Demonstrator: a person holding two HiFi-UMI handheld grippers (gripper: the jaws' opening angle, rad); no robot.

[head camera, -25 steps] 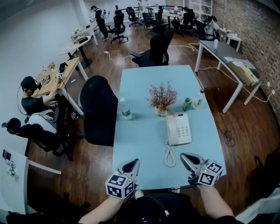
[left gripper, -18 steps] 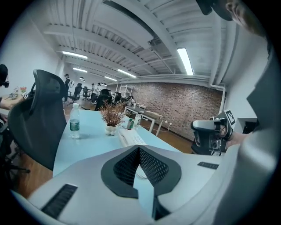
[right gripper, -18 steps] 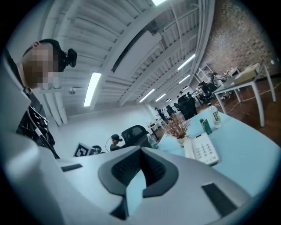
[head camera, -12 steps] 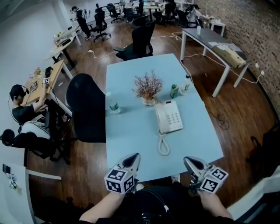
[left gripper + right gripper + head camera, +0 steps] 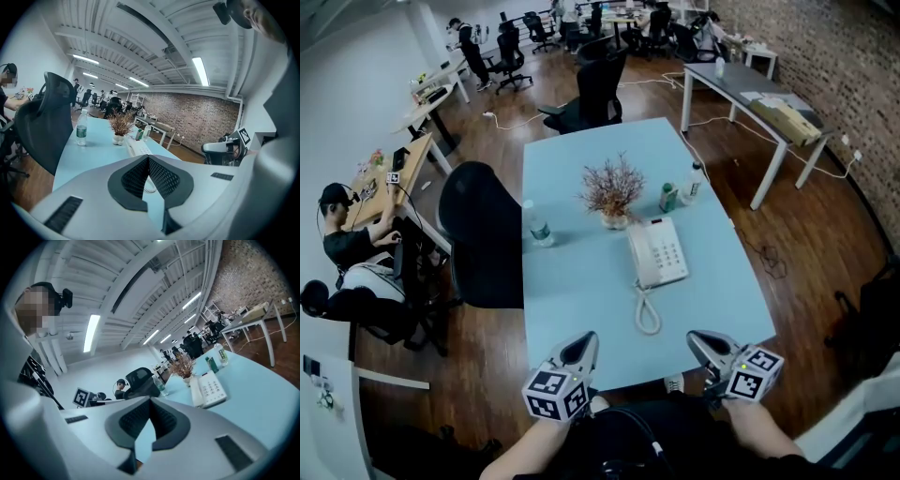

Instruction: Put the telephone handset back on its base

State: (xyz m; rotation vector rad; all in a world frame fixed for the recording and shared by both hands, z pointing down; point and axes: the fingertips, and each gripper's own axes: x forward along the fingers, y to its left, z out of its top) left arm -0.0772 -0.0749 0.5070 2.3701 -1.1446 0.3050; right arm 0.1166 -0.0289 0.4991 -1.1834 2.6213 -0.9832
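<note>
A white telephone (image 5: 659, 251) lies on the light blue table (image 5: 581, 281), its handset (image 5: 637, 258) resting along the left side of the base. Its coiled cord (image 5: 646, 310) loops toward the front edge. The same phone shows in the left gripper view (image 5: 138, 149) and the right gripper view (image 5: 212, 389). My left gripper (image 5: 581, 345) and right gripper (image 5: 701, 339) hover at the table's front edge, well short of the phone. Both are shut with nothing between the pads (image 5: 159, 176) (image 5: 161, 420).
Behind the phone stand a vase of dried twigs (image 5: 612, 194), a green bottle (image 5: 668, 198) and a clear bottle (image 5: 693, 183). A water bottle (image 5: 538, 227) is at the left edge beside a black chair (image 5: 478, 234). Other desks and people sit farther off.
The head view has swung, so the table and phone sit further left and up in frame. Both grippers stay shut near the front edge. The phone has not moved.
</note>
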